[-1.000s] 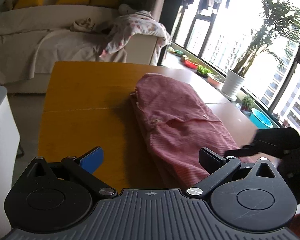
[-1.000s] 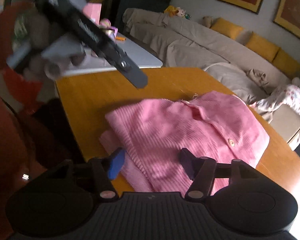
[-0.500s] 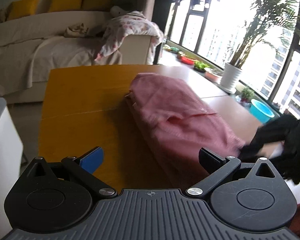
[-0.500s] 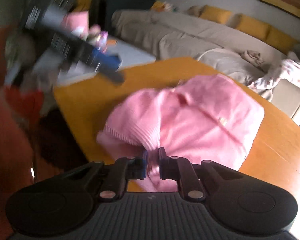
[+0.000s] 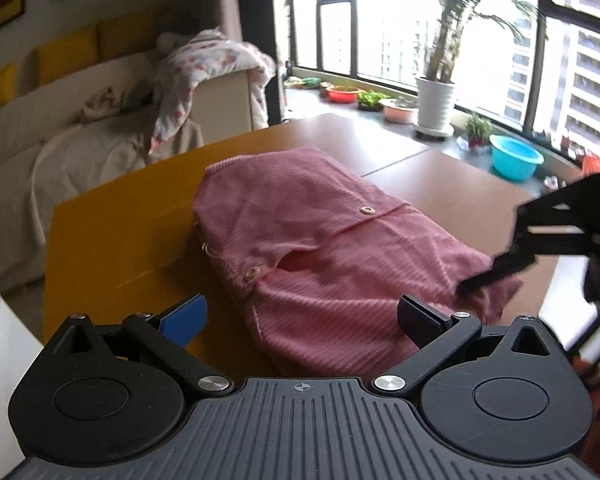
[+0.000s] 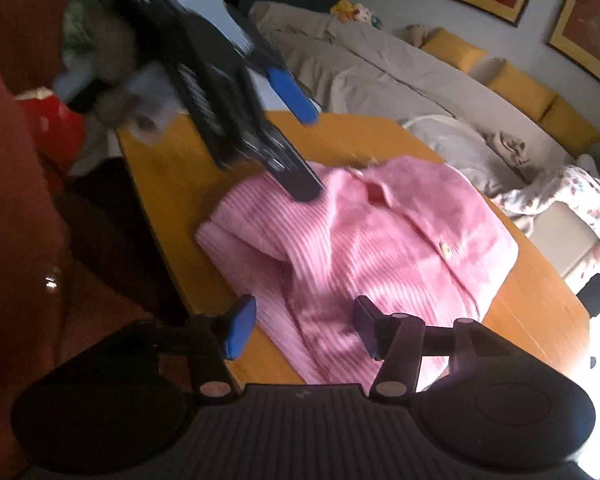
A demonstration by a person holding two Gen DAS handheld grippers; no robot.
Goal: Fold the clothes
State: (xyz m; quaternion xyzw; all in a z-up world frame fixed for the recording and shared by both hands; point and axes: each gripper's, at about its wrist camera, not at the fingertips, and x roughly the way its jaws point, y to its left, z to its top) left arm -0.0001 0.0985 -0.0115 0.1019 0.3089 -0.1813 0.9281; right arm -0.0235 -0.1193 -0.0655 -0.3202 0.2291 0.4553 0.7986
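No readable text anywhere, honestly. The white markings on the left gripper [image 6: 300, 152], upper left of the right wrist view, are just blur.

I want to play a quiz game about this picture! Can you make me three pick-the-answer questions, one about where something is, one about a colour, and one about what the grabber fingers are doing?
1. Where does the pink cardigan lie?
A. On the wooden table
B. On the sofa
C. On the floor

2. What colour is the bowl by the window?
A. Yellow
B. Turquoise blue
C. Black

3. How do the fingers of the left gripper stand?
A. Shut on the cardigan
B. Shut on nothing
C. Spread open, holding nothing

Answers:
1. A, the cardigan rests folded on the orange-brown tabletop.
2. B, the bowl near the potted plants is turquoise blue.
3. C, a wide gap shows between the blue pad and the black pad, with no cloth pinched between them.
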